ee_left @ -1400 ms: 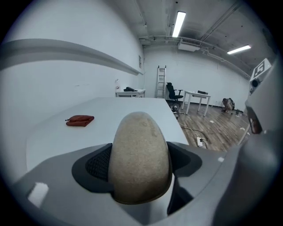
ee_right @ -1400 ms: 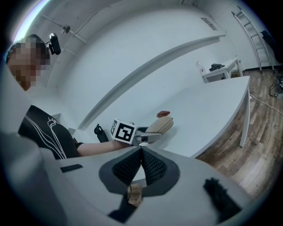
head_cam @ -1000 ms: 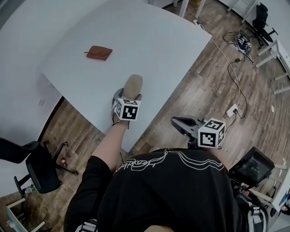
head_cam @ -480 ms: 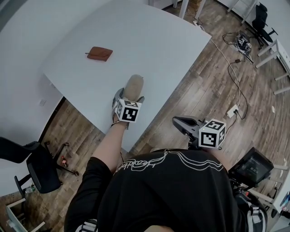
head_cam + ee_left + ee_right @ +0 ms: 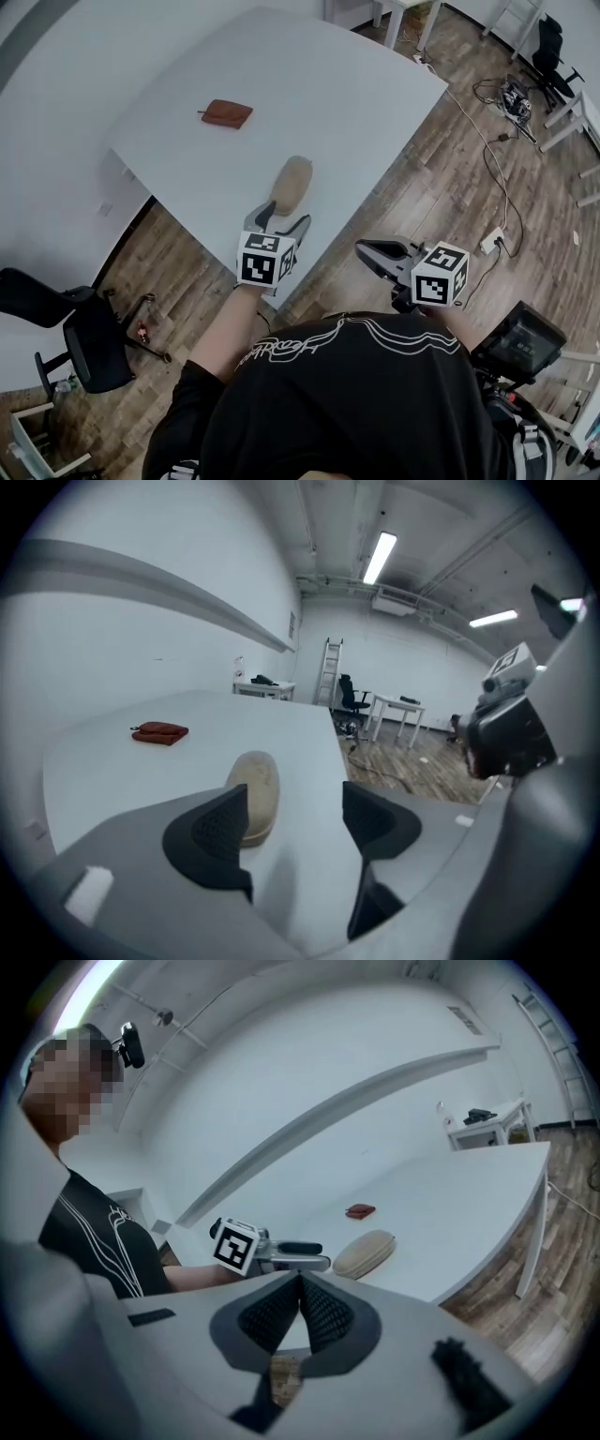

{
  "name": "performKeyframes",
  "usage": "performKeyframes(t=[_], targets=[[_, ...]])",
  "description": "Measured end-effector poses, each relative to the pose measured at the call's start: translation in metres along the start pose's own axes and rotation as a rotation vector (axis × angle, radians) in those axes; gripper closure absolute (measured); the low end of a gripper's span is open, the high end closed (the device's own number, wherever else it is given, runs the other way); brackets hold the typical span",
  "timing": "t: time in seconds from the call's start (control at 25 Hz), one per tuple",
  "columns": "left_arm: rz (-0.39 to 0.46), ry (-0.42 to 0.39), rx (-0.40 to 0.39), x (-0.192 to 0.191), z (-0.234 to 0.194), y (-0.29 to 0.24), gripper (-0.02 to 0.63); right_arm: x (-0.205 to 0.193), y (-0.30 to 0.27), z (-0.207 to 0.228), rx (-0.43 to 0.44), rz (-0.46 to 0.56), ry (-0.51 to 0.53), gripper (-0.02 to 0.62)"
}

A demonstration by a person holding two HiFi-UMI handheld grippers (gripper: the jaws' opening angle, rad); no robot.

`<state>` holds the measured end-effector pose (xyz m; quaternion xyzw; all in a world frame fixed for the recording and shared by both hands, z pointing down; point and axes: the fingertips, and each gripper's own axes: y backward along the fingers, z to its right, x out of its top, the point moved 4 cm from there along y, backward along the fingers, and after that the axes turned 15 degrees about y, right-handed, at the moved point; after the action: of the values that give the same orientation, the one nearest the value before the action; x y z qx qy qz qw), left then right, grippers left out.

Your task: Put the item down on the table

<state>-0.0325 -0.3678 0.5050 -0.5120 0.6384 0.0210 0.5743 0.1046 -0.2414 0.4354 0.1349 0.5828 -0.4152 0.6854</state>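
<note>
left tool [image 5: 279,223] has backed off the tan case [image 5: 292,183], now lying free on the bench [image 5: 356,103] just ahead of its wide, empty, closing jaws, so the drop looks done.

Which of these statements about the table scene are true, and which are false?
1. The beige oval item lies on the white table. True.
2. The left gripper grips the beige oval item. False: its jaws are apart and closing with nothing between them; the item lies just ahead of them.
3. The right gripper is shut and empty. True.
4. The brown wallet touches the beige oval item. False: they lie clearly apart on the table.
</note>
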Motion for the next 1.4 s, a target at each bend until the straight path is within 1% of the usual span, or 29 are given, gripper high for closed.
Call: performKeyframes(t=[0.08, 0.16, 0.2, 0.24, 0.28, 0.32, 0.36, 0.44, 0.56, 0.68, 1.12, 1.4], targets=[[0.03, 0.066, -0.078, 0.002, 0.021, 0.025, 0.36, 0.002, -0.003, -0.007, 0.007, -0.002, 0.026, 0.591], [0.059, 0.124, -0.173, 0.004, 0.043, 0.049, 0.466, 0.006, -0.005, -0.012, 0.015, 0.01, 0.034, 0.591], [0.068, 0.133, -0.221, 0.003, 0.054, 0.06, 0.509, 0.007, -0.007, -0.016, 0.019, 0.016, 0.04, 0.591], [0.069, 0.126, -0.263, 0.001, 0.065, 0.07, 0.536, 0.009, -0.008, -0.02, 0.024, 0.02, 0.049, 0.591], [0.066, 0.108, -0.295, -0.002, 0.075, 0.079, 0.579, 0.011, -0.009, -0.024, 0.029, 0.022, 0.06, 0.591], [0.063, 0.09, -0.321, -0.004, 0.084, 0.087, 0.6, 0.012, -0.009, -0.028, 0.034, 0.025, 0.068, 0.591], [0.063, 0.079, -0.343, -0.005, 0.092, 0.094, 0.6, 0.013, -0.009, -0.032, 0.039, 0.028, 0.07, 0.591], [0.069, 0.083, -0.369, -0.006, 0.1, 0.104, 0.6, 0.014, -0.008, -0.037, 0.047, 0.032, 0.066, 0.591], [0.092, 0.104, -0.357, -0.009, 0.101, 0.112, 0.6, 0.012, -0.006, -0.044, 0.05, 0.024, 0.078, 0.591], [0.095, 0.126, -0.367, -0.014, 0.102, 0.116, 0.6, 0.008, -0.006, -0.05, 0.05, 0.014, 0.096, 0.591], [0.067, 0.127, -0.4, -0.013, 0.109, 0.115, 0.601, 0.008, -0.004, -0.055, 0.04, -0.011, 0.1, 0.591], [0.07, 0.119, -0.386, -0.011, 0.111, 0.111, 0.601, 0.009, -0.003, -0.054, 0.042, -0.017, 0.123, 0.591]])
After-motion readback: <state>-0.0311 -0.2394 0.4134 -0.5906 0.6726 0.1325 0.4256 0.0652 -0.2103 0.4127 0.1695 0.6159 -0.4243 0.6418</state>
